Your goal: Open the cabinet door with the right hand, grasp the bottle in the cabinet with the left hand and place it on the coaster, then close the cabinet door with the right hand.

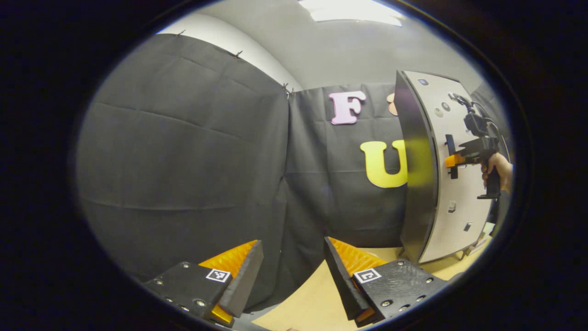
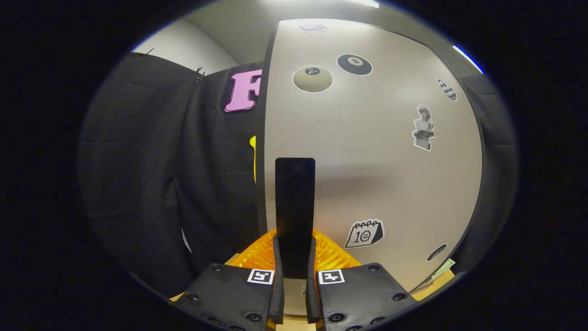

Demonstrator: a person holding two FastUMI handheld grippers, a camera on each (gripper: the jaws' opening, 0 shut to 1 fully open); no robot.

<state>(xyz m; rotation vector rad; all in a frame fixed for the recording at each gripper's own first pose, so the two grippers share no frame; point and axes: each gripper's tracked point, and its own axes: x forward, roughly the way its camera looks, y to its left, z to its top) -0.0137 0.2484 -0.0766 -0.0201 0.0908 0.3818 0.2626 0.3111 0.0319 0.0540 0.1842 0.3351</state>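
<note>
Gripping the cabinet door's [image 2: 367, 151] black handle [image 2: 295, 207], the right gripper [image 2: 294, 276] is clenching it; the left gripper [image 1: 294, 271] is hanging released.

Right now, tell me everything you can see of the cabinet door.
The cabinet door is a pale, smooth, matte panel with a dark edge, standing upright on the wooden tabletop. Several stickers dot its face, among them two balls near the top and a calendar lower down. A black vertical handle sits near its left edge. The right gripper is closed on that handle, both fingers pressing its sides. From the left gripper view, the door's dark edge faces the camera.
</note>
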